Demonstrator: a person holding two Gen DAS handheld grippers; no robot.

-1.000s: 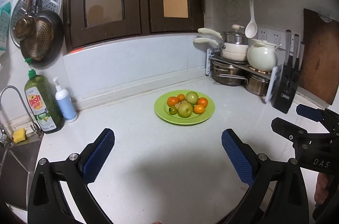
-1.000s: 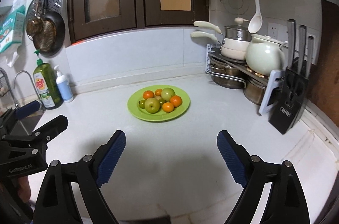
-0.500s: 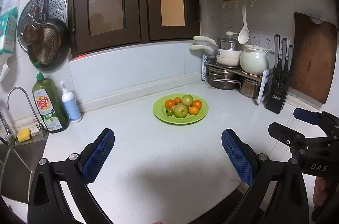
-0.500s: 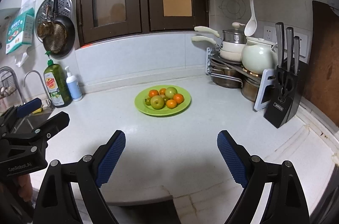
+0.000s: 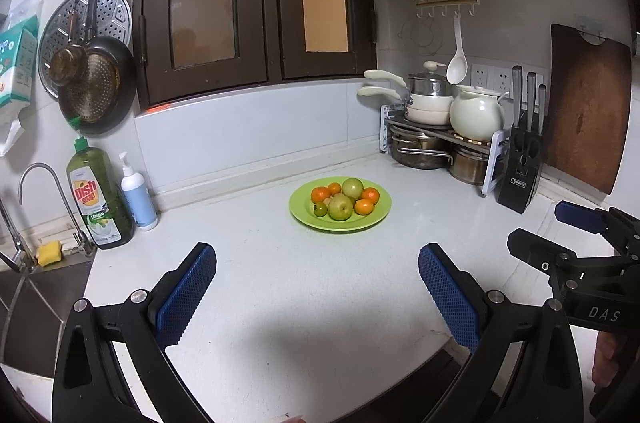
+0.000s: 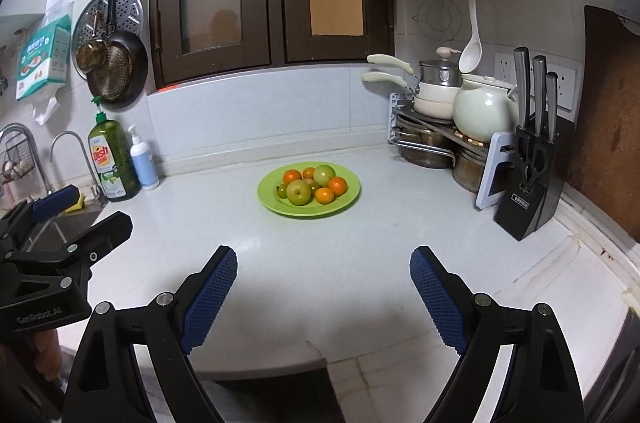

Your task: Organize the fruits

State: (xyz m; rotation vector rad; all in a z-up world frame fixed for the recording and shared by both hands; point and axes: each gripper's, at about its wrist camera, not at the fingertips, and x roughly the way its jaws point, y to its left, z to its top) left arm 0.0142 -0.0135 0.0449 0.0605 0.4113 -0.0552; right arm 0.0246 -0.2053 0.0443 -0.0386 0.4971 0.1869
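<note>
Nearest, the left gripper (image 5: 317, 265) and right gripper (image 6: 323, 269) both hang over the white counter (image 5: 280, 287) with jaws spread wide and nothing between them. "DAS" and "GenRobot.AI" show on their bodies. Farther, mid-counter, the green plate (image 5: 304, 219) holds the fruits (image 5: 344, 201). Far left stands a "Dish Soap" bottle (image 5: 98, 199) marked "Lemon"; far right, a black knife block (image 5: 520, 183), its label too small to read surely.

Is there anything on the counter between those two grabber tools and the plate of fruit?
Nothing visible. Bare white counter lies between the open left gripper, the open right gripper and the green plate of fruit. The soap bottles and the knife block stand off to the sides.
</note>
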